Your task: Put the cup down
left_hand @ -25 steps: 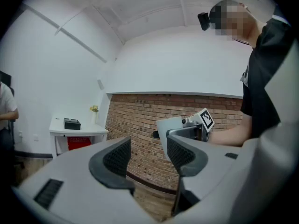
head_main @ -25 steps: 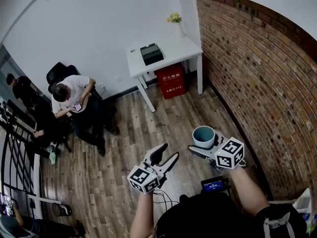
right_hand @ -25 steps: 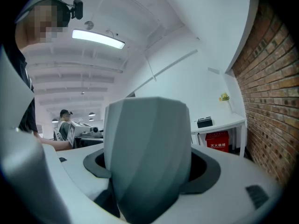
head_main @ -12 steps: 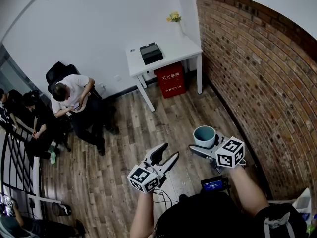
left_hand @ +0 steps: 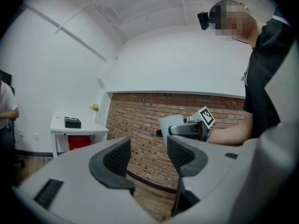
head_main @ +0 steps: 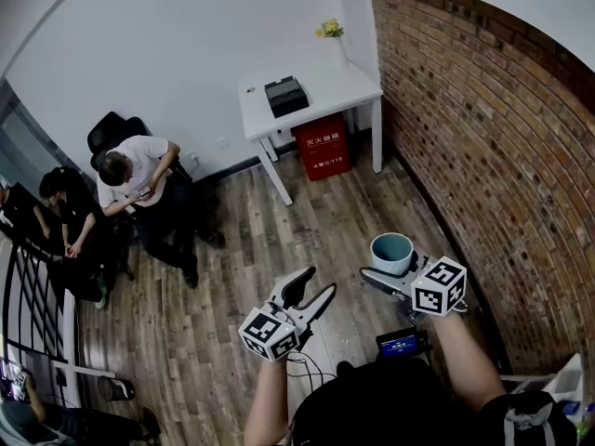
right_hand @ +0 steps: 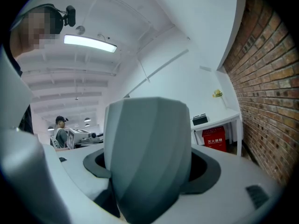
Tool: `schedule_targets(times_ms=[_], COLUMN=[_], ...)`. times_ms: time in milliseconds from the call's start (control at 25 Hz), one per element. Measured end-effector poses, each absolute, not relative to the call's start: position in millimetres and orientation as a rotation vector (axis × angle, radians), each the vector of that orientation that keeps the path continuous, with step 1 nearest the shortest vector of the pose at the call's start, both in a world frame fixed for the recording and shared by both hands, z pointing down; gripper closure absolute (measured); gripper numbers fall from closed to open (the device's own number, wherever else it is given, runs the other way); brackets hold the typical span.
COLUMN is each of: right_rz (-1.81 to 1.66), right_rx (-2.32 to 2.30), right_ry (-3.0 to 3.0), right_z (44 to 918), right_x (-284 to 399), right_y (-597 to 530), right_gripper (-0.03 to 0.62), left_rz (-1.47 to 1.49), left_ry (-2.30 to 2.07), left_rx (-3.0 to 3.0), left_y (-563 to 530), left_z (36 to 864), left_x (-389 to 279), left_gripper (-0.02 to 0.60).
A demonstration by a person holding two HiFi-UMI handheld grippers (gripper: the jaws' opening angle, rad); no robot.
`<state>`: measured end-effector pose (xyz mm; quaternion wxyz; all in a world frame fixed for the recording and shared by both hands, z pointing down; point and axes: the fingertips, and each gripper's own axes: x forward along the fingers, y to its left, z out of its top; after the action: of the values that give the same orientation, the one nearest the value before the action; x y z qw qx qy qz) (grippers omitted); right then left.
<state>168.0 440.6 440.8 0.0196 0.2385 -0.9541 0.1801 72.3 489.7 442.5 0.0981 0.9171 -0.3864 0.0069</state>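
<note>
The right gripper [head_main: 395, 272] is clamped on the grey faceted cup [head_main: 391, 253] — upright, held in the air above the wooden floor [head_main: 242, 277] (near the brick wall [head_main: 483, 147]) — while the left gripper [head_main: 311, 295] holds nothing, its jaws apart.

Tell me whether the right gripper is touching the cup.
Touching. The right gripper holds the cup between its jaws; the right gripper view shows both dark pads pressed against the cup's sides.
</note>
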Motion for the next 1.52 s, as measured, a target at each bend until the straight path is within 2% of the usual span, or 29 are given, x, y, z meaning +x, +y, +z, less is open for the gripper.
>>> schedule_targets(times_ms=[480, 1000, 1520], right_rz=[0.403, 0.434, 0.454], right_rx=[0.719, 0.624, 0.587], right_ry=[-2.917, -2.941, -2.958], right_z=[444.1, 455.9, 465.7], right_x=[170.9, 168.0, 197.2], right_y=[425.0, 423.7, 393.8], right_gripper=[0.206, 0.206, 0.206], left_rz=[0.032, 0.047, 0.084], left_ry=[-1.164, -1.188, -1.228], left_rx=[2.707, 2.692, 2.665], left_y=[482.8, 466.3, 431.8], left_z=[442.3, 444.4, 455.9], left_x=[68.7, 76.0, 103.7], left_gripper=[0.331, 0.333, 0.341])
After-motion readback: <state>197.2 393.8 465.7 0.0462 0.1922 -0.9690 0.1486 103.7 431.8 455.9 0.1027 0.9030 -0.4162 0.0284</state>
